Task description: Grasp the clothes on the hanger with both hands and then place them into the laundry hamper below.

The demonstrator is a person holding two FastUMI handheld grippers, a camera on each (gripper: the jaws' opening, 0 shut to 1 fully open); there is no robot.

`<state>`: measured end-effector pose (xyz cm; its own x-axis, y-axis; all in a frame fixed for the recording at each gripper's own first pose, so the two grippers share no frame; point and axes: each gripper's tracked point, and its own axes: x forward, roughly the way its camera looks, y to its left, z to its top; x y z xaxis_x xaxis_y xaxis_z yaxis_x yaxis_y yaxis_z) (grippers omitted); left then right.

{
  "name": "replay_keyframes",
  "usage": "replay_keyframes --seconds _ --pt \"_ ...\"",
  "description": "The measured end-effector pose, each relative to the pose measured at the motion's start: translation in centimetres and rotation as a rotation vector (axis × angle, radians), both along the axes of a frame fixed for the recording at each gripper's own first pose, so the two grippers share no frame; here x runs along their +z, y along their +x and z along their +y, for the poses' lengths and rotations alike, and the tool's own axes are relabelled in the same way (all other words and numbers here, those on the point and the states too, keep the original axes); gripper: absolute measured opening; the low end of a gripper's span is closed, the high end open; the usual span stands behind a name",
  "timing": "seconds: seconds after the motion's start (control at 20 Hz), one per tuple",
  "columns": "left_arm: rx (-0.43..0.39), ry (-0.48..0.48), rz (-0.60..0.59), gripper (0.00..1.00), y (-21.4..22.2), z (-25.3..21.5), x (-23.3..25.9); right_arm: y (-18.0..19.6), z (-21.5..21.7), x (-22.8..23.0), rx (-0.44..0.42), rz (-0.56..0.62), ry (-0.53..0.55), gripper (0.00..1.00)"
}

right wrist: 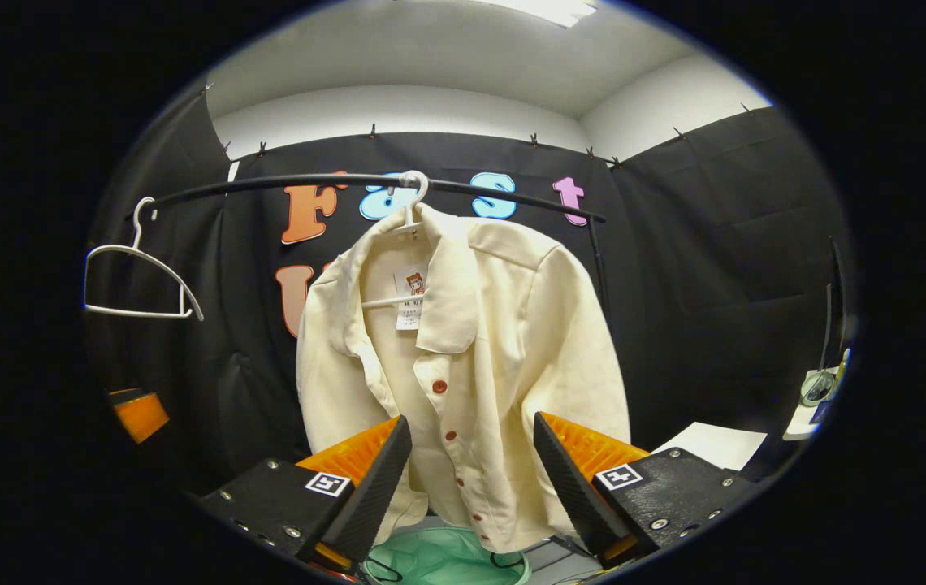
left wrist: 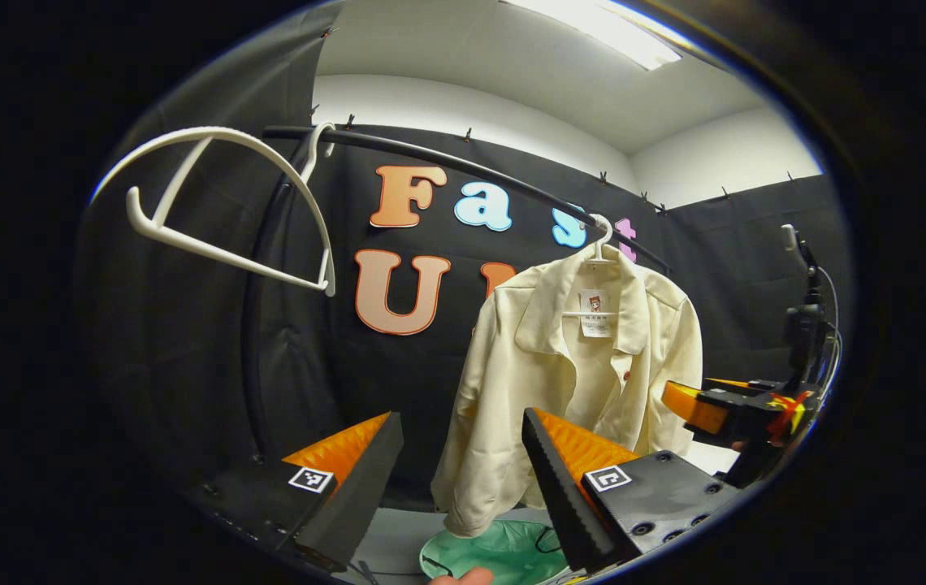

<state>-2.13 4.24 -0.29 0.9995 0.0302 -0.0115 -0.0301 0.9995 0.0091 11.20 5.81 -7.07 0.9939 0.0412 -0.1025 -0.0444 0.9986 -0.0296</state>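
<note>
A cream shirt point(right wrist: 463, 357) hangs from the rail's point(right wrist: 512, 187) middle, above the hamper point(right wrist: 447, 561). Both grippers — left point(left wrist: 463, 479), right point(right wrist: 471, 479) — gape, unclenched, short of it. Reach step; next, close in and pinch cloth on each side.

The shirt point(right wrist: 463, 366) covers most of its hanger point(right wrist: 413, 188), and the hamper point(right wrist: 447, 561) is cut off below.

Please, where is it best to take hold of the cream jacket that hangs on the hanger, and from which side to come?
Probably at the two shoulders of the cream jacket, one gripper each, coming from the front. It hangs facing the grippers on a white hanger, so the shoulders can lift off it towards the green hamper below.
</note>
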Motion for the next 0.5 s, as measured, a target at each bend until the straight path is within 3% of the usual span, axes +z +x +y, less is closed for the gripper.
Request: replay_keyframes --seconds 0.5 --pt "0.005 -0.024 0.056 0.97 -1.9 4.6 -1.6 10.3 1.1 -5.1 -0.222 0.032 -0.097 0.94"
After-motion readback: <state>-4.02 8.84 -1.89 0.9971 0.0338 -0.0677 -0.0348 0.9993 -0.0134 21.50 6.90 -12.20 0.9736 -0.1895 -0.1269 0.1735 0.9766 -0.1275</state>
